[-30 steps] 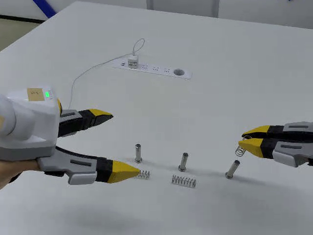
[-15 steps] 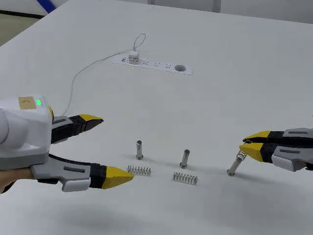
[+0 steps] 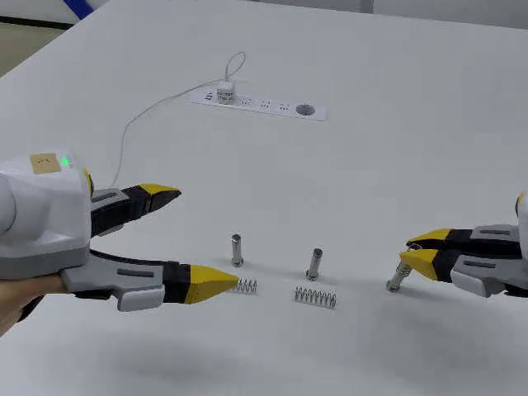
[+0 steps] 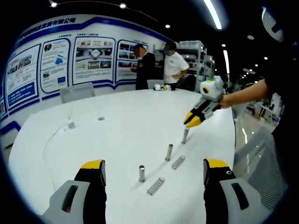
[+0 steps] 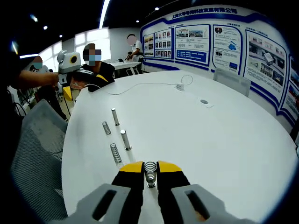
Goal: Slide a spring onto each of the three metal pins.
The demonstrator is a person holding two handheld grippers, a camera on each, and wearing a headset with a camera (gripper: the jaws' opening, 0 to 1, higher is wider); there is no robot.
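A white table (image 3: 396, 124) is seen from above. The right gripper (image 3: 406, 253) is clamped on a spring (image 3: 403, 268). The spring is pinched between the yellow jaw tips and is threaded over the upper part of the rightmost metal pin (image 3: 393, 285), which is tilted. In the right gripper view this spring (image 5: 150, 171) is seen upright, squeezed between the two tips.

The left gripper (image 3: 206, 238) is held with its jaws spread wide and nothing between them. A loose spring (image 3: 246, 285) is laid on the table just beside its lower tip, near the upright left pin (image 3: 237, 250). A second loose spring (image 3: 315, 297) is laid just in front of the upright middle pin (image 3: 314, 264). A power strip (image 3: 264, 107) is placed well behind the pins.
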